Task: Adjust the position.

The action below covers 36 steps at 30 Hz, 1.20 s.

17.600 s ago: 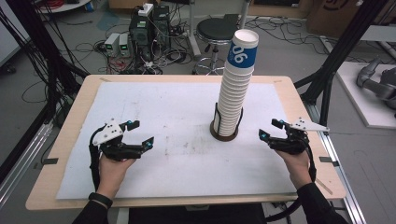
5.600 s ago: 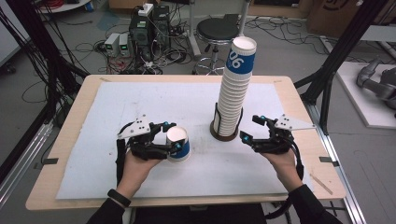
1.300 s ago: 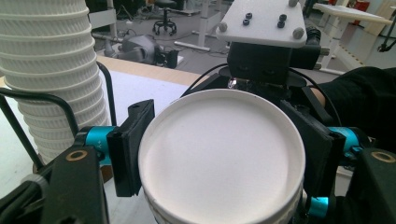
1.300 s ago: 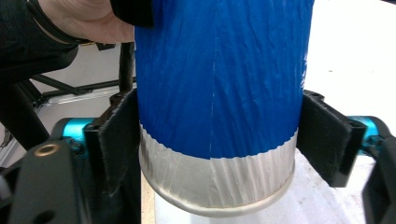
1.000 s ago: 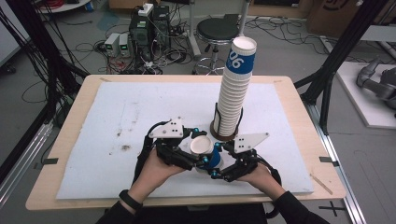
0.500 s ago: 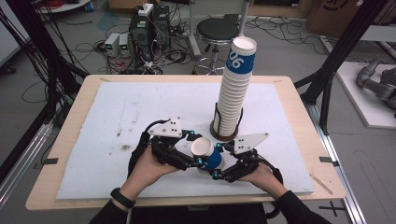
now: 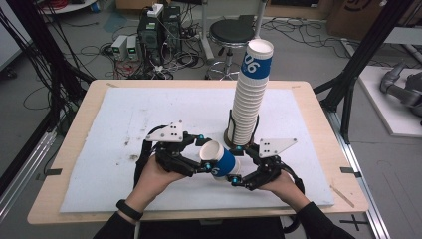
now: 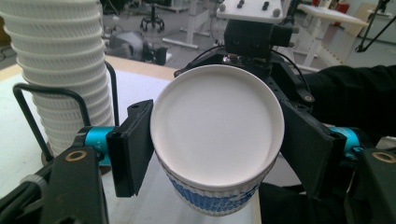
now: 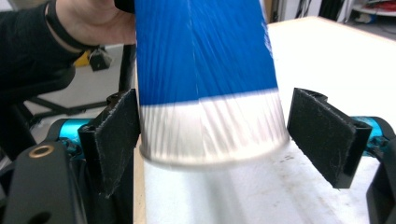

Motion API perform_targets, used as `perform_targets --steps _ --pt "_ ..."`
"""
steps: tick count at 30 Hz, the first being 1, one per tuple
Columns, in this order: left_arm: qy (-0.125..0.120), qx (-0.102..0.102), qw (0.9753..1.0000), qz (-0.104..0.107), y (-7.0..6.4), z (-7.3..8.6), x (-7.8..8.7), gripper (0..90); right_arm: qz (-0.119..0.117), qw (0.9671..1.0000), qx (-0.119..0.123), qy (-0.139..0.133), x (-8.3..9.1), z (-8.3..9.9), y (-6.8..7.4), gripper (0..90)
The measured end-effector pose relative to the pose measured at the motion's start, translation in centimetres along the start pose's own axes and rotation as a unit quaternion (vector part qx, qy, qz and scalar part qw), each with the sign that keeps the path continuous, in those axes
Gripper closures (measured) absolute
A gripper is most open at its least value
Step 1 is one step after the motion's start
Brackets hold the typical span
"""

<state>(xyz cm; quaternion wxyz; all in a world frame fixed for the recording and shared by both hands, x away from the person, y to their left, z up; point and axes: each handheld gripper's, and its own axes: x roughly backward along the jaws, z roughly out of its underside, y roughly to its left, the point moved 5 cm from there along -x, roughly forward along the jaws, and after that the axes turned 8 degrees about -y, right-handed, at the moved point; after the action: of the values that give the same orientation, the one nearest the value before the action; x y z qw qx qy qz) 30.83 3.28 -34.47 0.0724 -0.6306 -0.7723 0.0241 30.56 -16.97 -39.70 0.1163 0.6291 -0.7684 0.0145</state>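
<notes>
A blue-and-white paper cup (image 7: 221, 160) lies tilted above the white mat, between my two grippers. My left gripper (image 7: 204, 154) is shut on it near its round white end, which faces the camera in the left gripper view (image 8: 217, 126), both pads pressing its sides. My right gripper (image 7: 235, 165) straddles the cup's other end (image 9: 205, 70). There one pad (image 9: 116, 135) touches the cup and the other pad (image 9: 324, 133) stands a little off it, so this gripper is open.
A tall stack of paper cups (image 7: 249, 104) stands in a black wire holder (image 7: 230, 134) just behind the grippers, close on the left in the left gripper view (image 8: 60, 70). The white mat (image 7: 124, 114) covers the wooden table.
Earlier the left gripper held the cup alone, with the right one apart. The hands have since met at the table's middle. Over the last second both drifted slightly outward.
</notes>
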Motion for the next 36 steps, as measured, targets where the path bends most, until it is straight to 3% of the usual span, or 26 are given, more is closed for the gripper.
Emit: perform_targets --steps 7,13,17,21,28,36 --pt "-0.049 0.002 0.9988 -0.007 0.26 -0.46 0.65 30.0 0.01 0.9995 -0.02 -0.024 0.38 -0.36 -0.29 18.0" --pt "-0.101 0.027 0.9945 -0.007 0.31 -0.23 0.44 30.2 0.014 0.998 -0.039 -0.048 0.14 -0.63 -0.31 15.9" --pt "-0.109 0.029 0.9936 0.0 0.18 -0.05 0.16 30.3 0.009 0.9977 -0.041 -0.052 -0.03 -0.65 -0.23 15.5" --pt "-0.105 0.027 0.9941 0.002 0.19 0.0 0.12 30.2 0.005 0.9982 -0.037 -0.046 0.08 -0.66 -0.21 18.2" --pt "-0.07 0.028 0.9971 0.007 0.15 -0.17 0.3 29.7 0.001 0.9992 -0.018 -0.036 0.43 -0.69 -0.2 22.8" --pt "0.0 0.029 0.9995 0.008 0.15 0.13 0.29 28.0 0.001 0.9999 -0.004 -0.012 0.47 -0.67 -0.07 23.2"
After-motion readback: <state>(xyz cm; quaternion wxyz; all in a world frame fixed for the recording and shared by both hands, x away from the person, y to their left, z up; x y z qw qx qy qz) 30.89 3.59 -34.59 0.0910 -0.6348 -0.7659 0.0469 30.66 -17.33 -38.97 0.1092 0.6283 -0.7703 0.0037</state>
